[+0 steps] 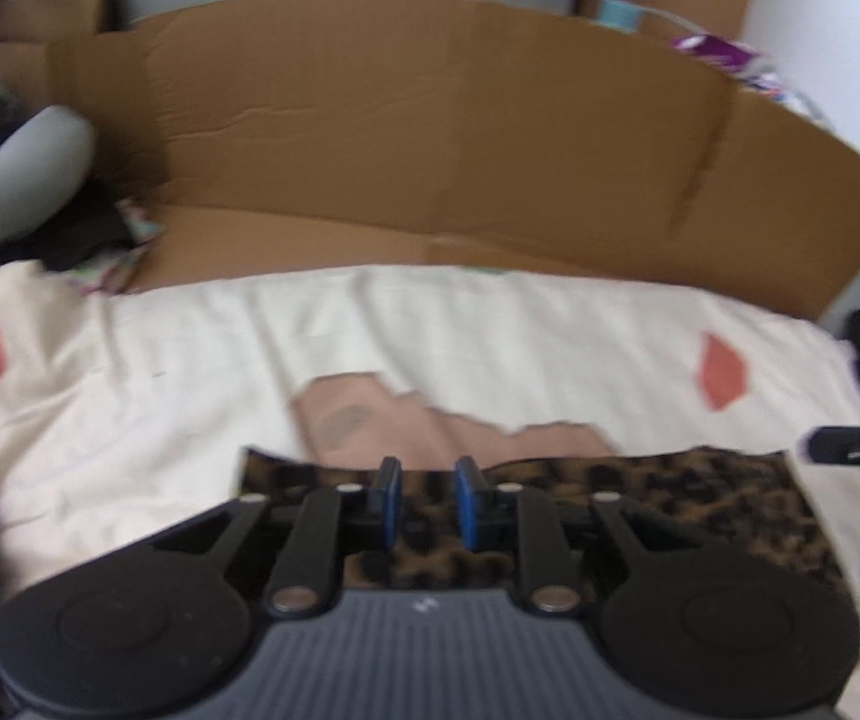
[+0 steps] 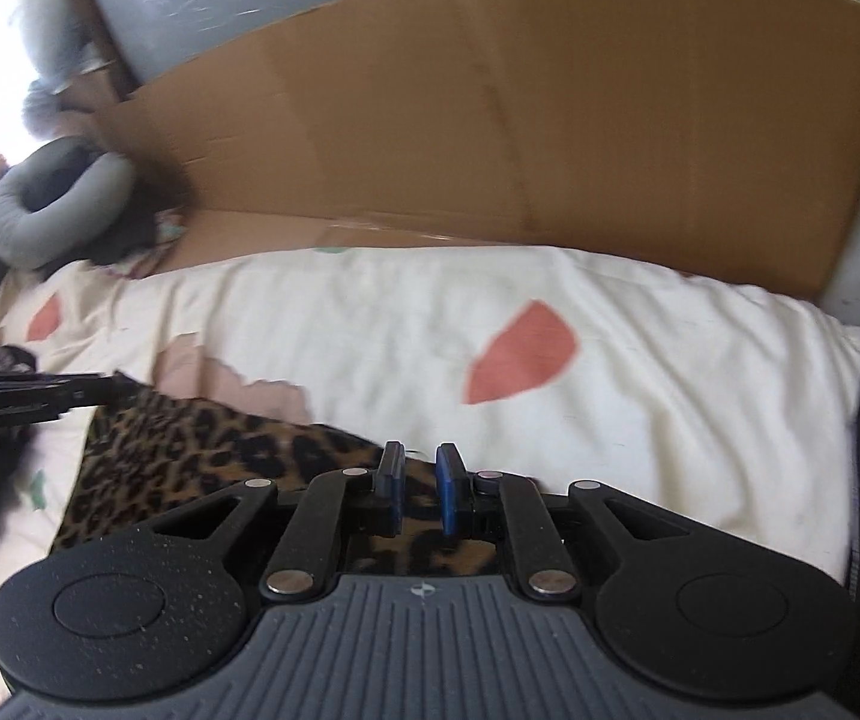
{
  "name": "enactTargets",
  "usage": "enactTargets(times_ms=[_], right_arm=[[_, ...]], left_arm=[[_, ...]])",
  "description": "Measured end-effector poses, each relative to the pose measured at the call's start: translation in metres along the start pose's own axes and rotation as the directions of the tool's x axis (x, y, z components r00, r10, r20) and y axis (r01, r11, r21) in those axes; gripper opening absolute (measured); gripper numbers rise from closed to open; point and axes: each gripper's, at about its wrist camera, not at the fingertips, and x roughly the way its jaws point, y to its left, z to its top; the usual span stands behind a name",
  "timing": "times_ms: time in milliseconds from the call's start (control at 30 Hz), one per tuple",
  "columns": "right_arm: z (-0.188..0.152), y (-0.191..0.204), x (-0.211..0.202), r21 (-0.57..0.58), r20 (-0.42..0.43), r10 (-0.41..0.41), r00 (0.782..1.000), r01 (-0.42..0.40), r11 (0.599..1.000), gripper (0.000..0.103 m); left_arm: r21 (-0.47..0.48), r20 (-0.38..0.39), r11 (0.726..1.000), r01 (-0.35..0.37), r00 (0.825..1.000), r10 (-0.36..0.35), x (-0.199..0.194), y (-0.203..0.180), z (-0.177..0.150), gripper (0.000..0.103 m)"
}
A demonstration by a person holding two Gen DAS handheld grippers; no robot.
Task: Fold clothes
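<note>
Leopard-print garment [image 1: 640, 498] on cream sheet [image 1: 490, 336], left gripper [image 1: 428, 501] and right gripper [image 2: 419, 489] fingers parted, empty.

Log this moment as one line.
left claw open | right claw open | both over leopard-print brown fabric garment | unfolded

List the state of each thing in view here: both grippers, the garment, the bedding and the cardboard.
Left gripper: jaws open, a gap between them, over the garment's far edge.
Right gripper: jaws open, at the garment's right end.
Leopard-print garment: lying flat on the sheet, not gripped.
Cream sheet: spread out, lightly wrinkled.
Pink cloth: partly showing beyond the garment.
Cardboard sheet: standing upright behind the bed, creased.
Grey pillow: curved, resting at the far left.
</note>
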Motion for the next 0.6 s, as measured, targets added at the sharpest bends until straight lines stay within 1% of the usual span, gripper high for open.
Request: enactTargets(times_ms=[33,67,167,233,433,533,600], right_arm=[[0.0,0.005,0.001,-0.008,-0.002,0.01,1.0,-0.01,1.0,0.014],[0.001,0.01,0.002,-0.016,-0.004,0.021,1.0,-0.021,1.0,0.014],[0.002,0.024,0.004,-0.04,-0.009,0.052,0.999,-0.052,0.998,0.014],[0.0,0.035,0.009,-0.075,-0.021,0.059,0.998,-0.061,0.995,0.014],[-0.004,0.061,0.027,-0.163,-0.056,0.072,0.996,-0.08,0.983,0.014],[-0.007,0.066,0.037,-0.189,-0.073,0.068,0.995,-0.081,0.979,0.014],[-0.009,0.068,0.044,-0.208,-0.084,0.058,0.995,-0.075,0.975,0.015]], left_arm=[[0.009,0.006,1.0,0.012,1.0,-0.012,-0.001,-0.006,0.0,0.03],[0.013,0.009,1.0,0.026,1.0,-0.026,-0.002,-0.011,0.0,0.031],[0.013,0.0,0.998,0.068,0.998,-0.068,0.0,-0.021,-0.001,0.031],[0.024,-0.005,0.995,0.093,0.996,-0.093,0.001,-0.027,-0.004,0.029],[0.075,-0.041,0.983,0.166,0.986,-0.164,0.01,-0.045,-0.018,0.029],[0.102,-0.069,0.98,0.17,0.984,-0.163,0.02,-0.052,-0.023,0.029],[0.11,-0.073,0.98,0.166,0.985,-0.159,0.025,-0.053,-0.024,0.029]])
